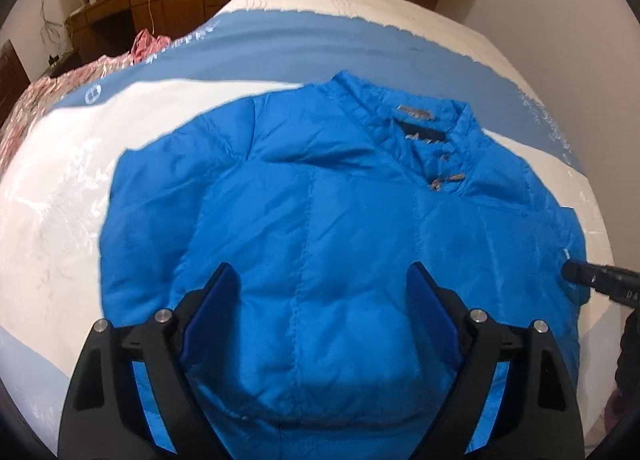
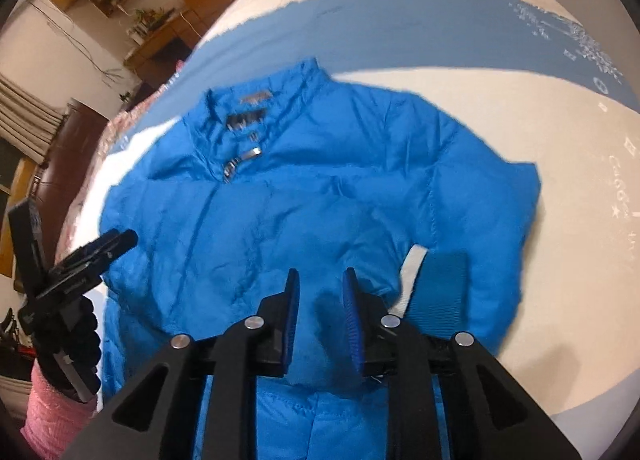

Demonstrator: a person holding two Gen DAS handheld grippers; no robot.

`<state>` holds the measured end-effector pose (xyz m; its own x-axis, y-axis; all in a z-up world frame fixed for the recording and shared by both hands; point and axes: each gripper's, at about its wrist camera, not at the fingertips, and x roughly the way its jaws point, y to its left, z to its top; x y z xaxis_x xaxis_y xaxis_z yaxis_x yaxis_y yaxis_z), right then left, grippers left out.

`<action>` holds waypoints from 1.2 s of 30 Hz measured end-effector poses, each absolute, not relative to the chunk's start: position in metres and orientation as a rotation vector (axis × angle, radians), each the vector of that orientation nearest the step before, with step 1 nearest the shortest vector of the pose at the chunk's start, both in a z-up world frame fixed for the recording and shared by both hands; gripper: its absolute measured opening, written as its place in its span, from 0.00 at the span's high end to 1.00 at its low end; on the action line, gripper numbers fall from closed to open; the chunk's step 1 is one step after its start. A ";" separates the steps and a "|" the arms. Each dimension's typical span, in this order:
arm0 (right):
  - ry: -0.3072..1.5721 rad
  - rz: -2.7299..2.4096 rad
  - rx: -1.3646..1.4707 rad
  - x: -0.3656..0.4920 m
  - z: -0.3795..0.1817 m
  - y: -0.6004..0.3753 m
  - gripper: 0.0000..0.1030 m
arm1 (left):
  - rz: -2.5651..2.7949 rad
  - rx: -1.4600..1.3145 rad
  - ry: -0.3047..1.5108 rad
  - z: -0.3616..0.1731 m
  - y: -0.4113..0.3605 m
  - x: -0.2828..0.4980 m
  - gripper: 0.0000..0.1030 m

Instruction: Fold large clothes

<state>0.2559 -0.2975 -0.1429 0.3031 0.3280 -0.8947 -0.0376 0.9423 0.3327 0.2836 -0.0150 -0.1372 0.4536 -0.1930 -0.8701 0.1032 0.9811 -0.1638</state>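
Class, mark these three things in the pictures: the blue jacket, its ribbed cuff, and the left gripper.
blue jacket [image 1: 352,220]: left wrist view, chest panel.
ribbed cuff [image 2: 442,288]: right wrist view, middle of the knit band.
left gripper [image 1: 324,288]: left wrist view, midway between its fingertips.

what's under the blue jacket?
The blue jacket lies on a white sheet with a blue band, covered by clear plastic film. The sheet shows only around the jacket's edges; whatever lies directly beneath is hidden.
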 end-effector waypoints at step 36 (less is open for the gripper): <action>0.871 0.224 0.197 0.046 -0.048 -0.318 0.04 | -0.098 -0.078 0.903 -0.073 0.050 0.064 0.03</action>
